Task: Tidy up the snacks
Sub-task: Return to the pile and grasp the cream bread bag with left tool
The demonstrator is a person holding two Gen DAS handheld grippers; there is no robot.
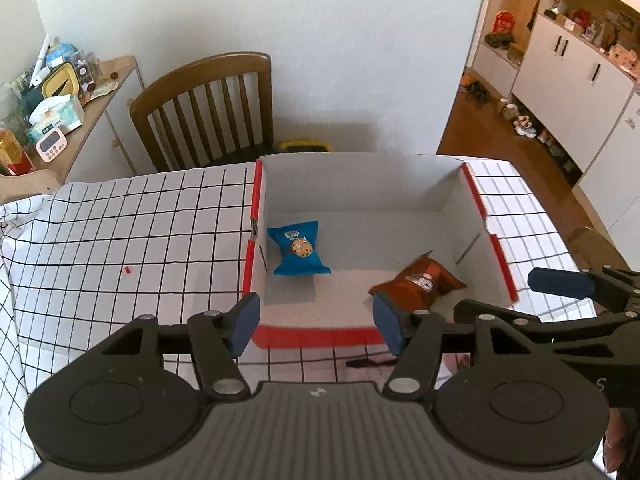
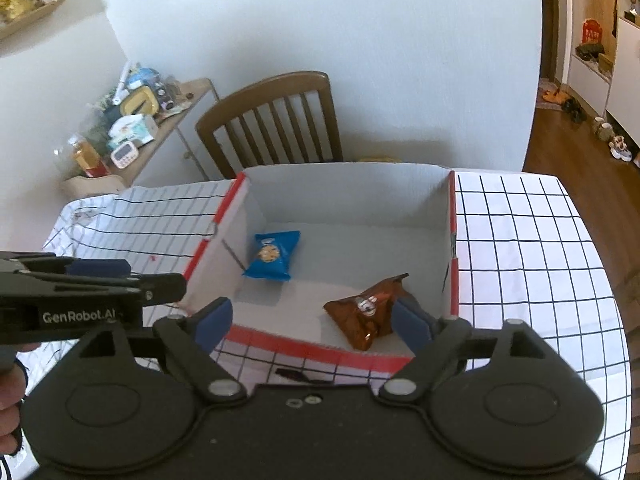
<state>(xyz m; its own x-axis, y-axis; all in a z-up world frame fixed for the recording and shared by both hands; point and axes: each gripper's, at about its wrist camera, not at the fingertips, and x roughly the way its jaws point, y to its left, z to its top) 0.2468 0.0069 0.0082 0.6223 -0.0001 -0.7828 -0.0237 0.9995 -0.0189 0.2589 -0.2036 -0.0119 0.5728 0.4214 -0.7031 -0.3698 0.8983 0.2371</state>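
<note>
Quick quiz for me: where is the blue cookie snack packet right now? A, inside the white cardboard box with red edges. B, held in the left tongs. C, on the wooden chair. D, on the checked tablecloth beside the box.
A: the blue cookie snack packet lies on the floor of the white cardboard box with red edges, near its left wall, with a brown snack packet also inside, and both tongs empty.

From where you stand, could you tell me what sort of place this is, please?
Most likely a home dining area: a wooden chair at a table under a checked tablecloth, and white cabinets with shoes below.
</note>
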